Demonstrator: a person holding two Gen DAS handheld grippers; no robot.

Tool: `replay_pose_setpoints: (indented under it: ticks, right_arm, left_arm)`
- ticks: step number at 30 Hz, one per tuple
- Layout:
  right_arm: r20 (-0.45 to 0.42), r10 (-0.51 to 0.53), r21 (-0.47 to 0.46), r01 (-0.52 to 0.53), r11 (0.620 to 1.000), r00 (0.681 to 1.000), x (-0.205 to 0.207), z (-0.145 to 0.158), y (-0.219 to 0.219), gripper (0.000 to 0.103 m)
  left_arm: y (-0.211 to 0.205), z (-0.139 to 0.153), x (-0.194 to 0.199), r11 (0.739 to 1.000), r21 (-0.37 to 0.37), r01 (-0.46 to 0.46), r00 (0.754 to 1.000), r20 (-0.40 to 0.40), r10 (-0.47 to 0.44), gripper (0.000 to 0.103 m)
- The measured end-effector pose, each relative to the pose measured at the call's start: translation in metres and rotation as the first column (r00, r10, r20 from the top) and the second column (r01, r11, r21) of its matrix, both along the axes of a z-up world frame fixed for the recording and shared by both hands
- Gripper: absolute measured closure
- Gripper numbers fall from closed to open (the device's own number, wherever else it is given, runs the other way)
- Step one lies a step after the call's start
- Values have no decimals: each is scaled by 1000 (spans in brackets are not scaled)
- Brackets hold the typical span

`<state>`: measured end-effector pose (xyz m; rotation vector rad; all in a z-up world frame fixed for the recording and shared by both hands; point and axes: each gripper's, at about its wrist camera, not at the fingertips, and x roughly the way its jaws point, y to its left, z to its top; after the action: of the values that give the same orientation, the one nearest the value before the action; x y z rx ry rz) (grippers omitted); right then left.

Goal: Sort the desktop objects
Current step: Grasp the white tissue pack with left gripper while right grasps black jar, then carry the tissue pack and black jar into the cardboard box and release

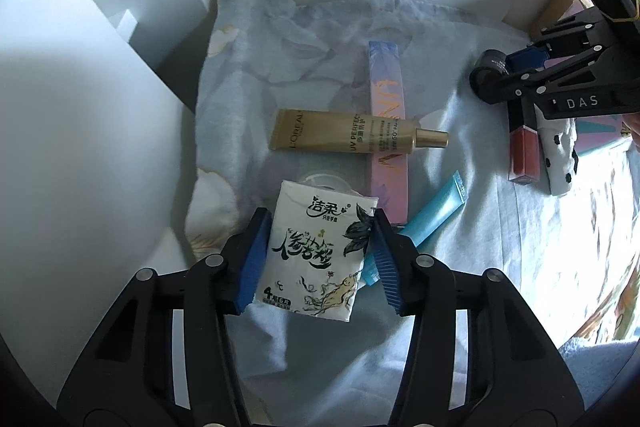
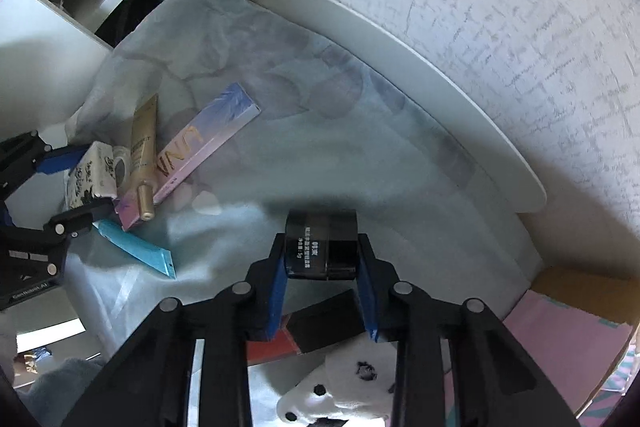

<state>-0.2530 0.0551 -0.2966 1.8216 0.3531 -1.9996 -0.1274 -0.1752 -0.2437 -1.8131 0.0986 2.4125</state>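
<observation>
The left gripper (image 1: 320, 259) has its blue fingers (image 1: 254, 259) pressed on both sides of a white tissue pack (image 1: 316, 255), grasping it just above the pale blue cloth (image 1: 460, 227) that covers the table. A teal tube (image 1: 434, 215) lies on the cloth just beside the right finger, partly under the pack. Behind the pack, a gold sunscreen tube (image 1: 348, 135) lies crosswise over a long pink-and-lilac box (image 1: 388, 131); a clear round lid shows at the pack's far edge.

In the right wrist view, the right gripper (image 2: 322, 275) is clenched on a small dark jar (image 2: 322, 247), its fingers (image 2: 276, 291) touching both sides. Below it lie a red lip gloss with a black cap (image 2: 296, 331) and a white pouch with black spots (image 2: 344, 383).

The cloth between the two clusters is bare and wrinkled. A white curved tray (image 2: 440, 99) lies along the cloth's far edge, against the textured wall (image 2: 500, 7), with nothing in it that shows. To the left stands a white shelf unit (image 1: 100, 75), close to the cloth's edge. At the right edge a pink box (image 2: 560, 339) and brown cardboard sit near the tray's end.
</observation>
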Motion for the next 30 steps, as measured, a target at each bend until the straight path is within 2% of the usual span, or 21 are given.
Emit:
replay_pose_setpoints:
  ticks: [7,12,15,17,22,27,30]
  right_arm:
    - [-17,-36,-25,35,999,999,5,21,6,75]
    - [-40,-53,-46,51,998,998,15,47,10,75]
    - [-82,-77,-78,71,994,994,25,71,16,75]
    - [-116,-94,-97,83,992,989,37,89,30,75]
    - [-186,-139,-125,117,985,973,51,132,66,75]
    - [-220,-222,-138,195,971,950,66,151,109,75]
    - [-253,-272,-102,254,962,928,84,158,150,75]
  left_arm:
    - [10,33,8,1000,6,18,999,-41,-18,57]
    - [35,59,8,999,-18,51,996,-77,-53,57]
    - [42,73,8,998,25,60,994,-92,-57,57]
    - [47,82,5,996,57,67,993,-103,-61,57]
    - [85,115,-9,989,83,123,979,-171,-107,57]
    - [136,141,-27,971,144,192,965,-208,-160,57]
    - [179,153,-40,950,182,253,952,-220,-212,57]
